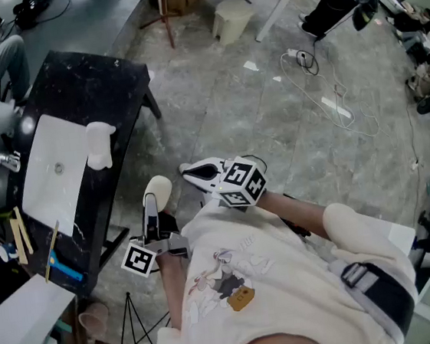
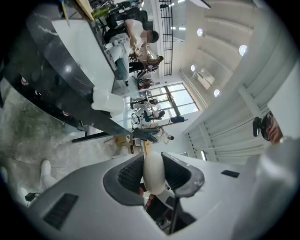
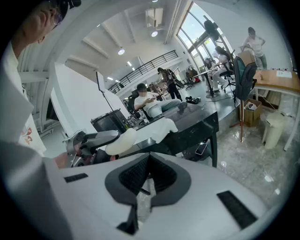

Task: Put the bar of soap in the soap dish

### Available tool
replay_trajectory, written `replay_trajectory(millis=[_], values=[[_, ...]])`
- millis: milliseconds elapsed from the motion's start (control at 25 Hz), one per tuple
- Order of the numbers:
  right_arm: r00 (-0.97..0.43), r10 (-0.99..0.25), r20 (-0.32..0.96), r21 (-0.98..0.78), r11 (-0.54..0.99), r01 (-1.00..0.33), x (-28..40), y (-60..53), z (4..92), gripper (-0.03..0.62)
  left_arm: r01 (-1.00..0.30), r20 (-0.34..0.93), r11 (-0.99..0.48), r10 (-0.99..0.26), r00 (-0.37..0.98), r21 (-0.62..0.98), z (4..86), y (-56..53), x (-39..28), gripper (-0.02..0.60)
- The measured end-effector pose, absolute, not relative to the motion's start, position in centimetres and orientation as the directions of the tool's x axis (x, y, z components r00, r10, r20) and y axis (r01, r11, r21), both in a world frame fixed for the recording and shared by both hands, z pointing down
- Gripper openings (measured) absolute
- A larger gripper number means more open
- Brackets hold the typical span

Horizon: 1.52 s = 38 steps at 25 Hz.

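Cream-white and oval, the bar of soap [image 1: 157,188] is sitting clamped between the dark ribbed pads of my left tool [image 1: 153,210]. I am holding it out level above the grey stone floor [image 1: 271,122], short of the black marble-topped table [image 1: 105,87]. My right tool [image 3: 148,160] is hanging in front of my chest, tilting downward, with its jaws pressed together and nothing between them.

I am judging the task as roughly halfway. The bar is in hand and off any surface, so the pick-up is done, while the carry and the placing are left. What I am taking for the white soap dish [image 1: 98,145] is standing on the table just beside the rectangular white sink basin [image 1: 51,186], well apart from the bar. Its inside is showing too small for me to say whether anything is lying in it.

For the rest, I am expecting to bring the left tool across to the table, lower the bar over the dish, and spread the jaws only once it is resting there. The bar is looking smooth and rounded, so I am thinking it could slip if let go early.
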State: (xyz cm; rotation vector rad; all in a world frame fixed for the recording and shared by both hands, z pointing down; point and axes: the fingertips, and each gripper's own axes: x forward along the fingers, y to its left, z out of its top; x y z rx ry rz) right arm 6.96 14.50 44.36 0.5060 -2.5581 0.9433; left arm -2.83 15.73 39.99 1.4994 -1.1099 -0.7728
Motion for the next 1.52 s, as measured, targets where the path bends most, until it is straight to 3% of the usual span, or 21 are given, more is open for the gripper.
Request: replay_trajectory(millis=[160,320,600,840,1280,1520], values=[[-0.85,-0.303,0.432,-0.486,0.716,-0.502,3.2,19.3,44.2,0.006,-0.287,0.121,0.008,-0.918,0.377,0.958,41.6,22.3,-6.8,0.124],[-0.834,-0.31,0.455,-0.442,0.735,-0.514,-0.5,26.4,46.2,0.006,-0.37,0.193,0.049,-0.912,0.362,0.928,43.4,30.6,-10.9,0.124],[-0.839,-0.269,0.473,-0.463,0.735,-0.496,-2.8,33.7,45.8,0.006,-0.345,0.192,0.072,-0.925,0.328,0.936,43.1,36.8,-12.0,0.124],[-0.876,-0.33,0.353,-0.55,0.684,-0.479,-0.5,33.2,43.2,0.008,-0.363,0.164,0.015,-0.91,0.382,0.932,41.7,36.5,-8.1,0.124],[-0.836,-0.451,0.312,-0.59,0.598,-0.543,8.0,29.2,44.3,0.008,-0.395,0.195,-0.012,-0.856,0.478,0.919,42.3,32.5,0.0,0.124],[-0.806,-0.509,0.302,-0.619,0.538,-0.572,11.7,26.2,45.3,0.008,-0.381,0.21,0.022,-0.863,0.46,0.924,43.0,30.7,2.5,0.124]])
